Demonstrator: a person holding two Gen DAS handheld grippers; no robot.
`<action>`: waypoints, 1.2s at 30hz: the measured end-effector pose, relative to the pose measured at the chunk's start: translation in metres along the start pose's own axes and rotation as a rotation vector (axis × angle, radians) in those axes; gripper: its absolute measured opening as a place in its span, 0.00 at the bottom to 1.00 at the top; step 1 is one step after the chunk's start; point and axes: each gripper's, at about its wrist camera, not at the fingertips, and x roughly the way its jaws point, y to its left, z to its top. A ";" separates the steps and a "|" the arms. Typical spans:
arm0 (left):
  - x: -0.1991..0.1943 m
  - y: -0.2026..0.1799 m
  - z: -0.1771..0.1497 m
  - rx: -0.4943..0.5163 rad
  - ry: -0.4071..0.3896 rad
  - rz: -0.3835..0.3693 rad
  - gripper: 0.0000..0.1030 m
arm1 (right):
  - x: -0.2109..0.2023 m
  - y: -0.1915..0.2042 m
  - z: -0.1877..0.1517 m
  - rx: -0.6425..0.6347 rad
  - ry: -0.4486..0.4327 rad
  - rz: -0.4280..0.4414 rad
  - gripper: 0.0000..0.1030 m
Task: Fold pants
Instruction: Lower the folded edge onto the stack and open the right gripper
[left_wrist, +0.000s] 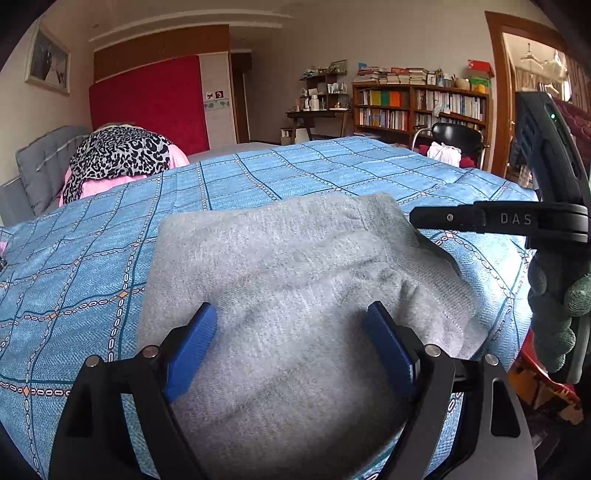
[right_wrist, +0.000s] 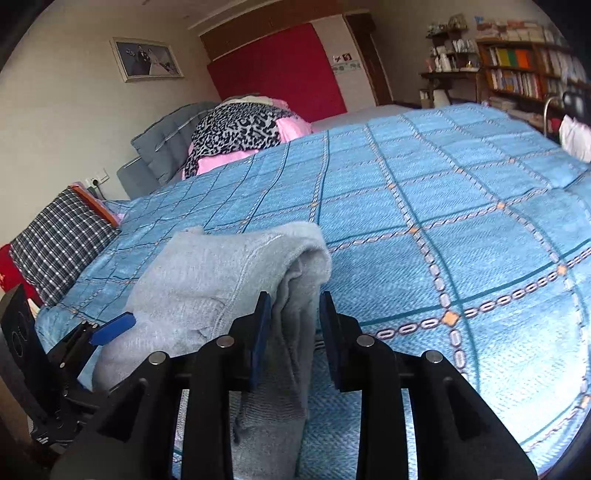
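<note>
The pants are light grey sweat fabric, soft and fuzzy, already folded into a chunky bundle lying on the bed near its front edge. You can see a ribbed band and a stitched seam along the top layer. From the right wrist view the layers stack at the side into a rounded roll, and one end droops over the edge.

The left gripper sits wide open over the bundle, blue ribbed pads resting on the cloth, not pinching anything. The right gripper is partly open, straddling the stacked fold; pads look close to the fabric but I can't tell if they touch.

The bedspread is blue woven stuff with a chain-link grid pattern.
</note>
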 end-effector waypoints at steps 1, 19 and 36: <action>0.000 -0.003 -0.001 0.004 0.001 -0.016 0.80 | -0.006 0.004 0.001 -0.009 -0.021 0.026 0.27; -0.005 -0.014 -0.017 0.014 -0.005 -0.060 0.80 | 0.022 0.018 -0.040 -0.093 0.090 0.133 0.22; -0.033 0.008 -0.011 -0.064 -0.038 -0.048 0.80 | -0.012 0.005 -0.063 0.092 0.157 0.262 0.34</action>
